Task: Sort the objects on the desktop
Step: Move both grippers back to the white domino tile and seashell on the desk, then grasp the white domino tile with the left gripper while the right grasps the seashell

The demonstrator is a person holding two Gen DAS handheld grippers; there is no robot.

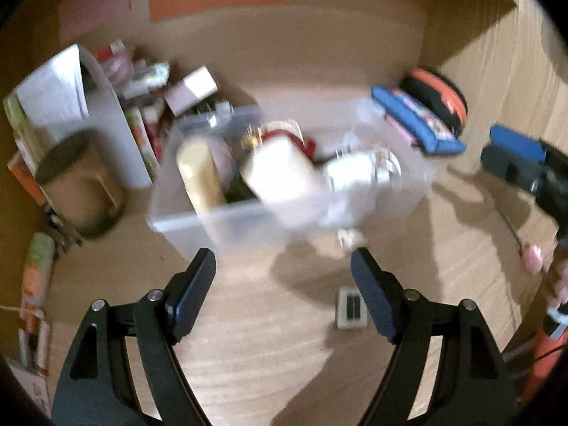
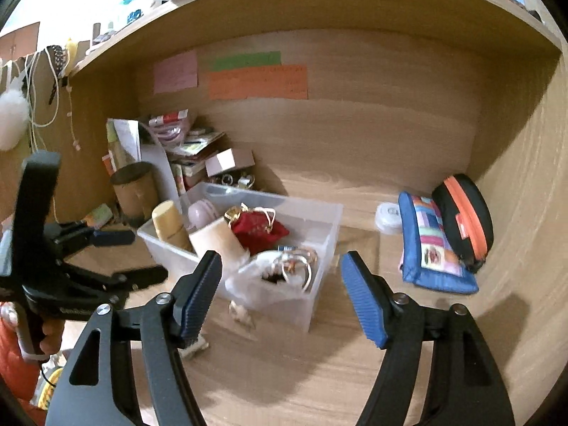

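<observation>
A clear plastic bin [image 2: 319, 248] [image 1: 184, 220] stands in the middle of the wooden desk. It holds a yellow bottle [image 2: 169, 225], a cream bottle [image 2: 222, 239], a red pouch [image 2: 257, 232] and a white bag with rings [image 2: 280, 277]. My left gripper [image 1: 284, 284] is open and empty in front of the bin; it also shows at the left of the right wrist view [image 2: 142, 255]. My right gripper [image 2: 280, 298] is open and empty just in front of the bin. A small white box [image 1: 349, 309] lies on the desk between the left fingers.
A blue patchwork pouch [image 2: 433, 245], a black and orange case [image 2: 465, 216] and a white round tin [image 2: 388, 216] sit at the right. A brown cup [image 2: 135, 188], papers and small boxes [image 2: 229, 161] crowd the back left corner. Coloured notes [image 2: 257, 81] hang on the back wall.
</observation>
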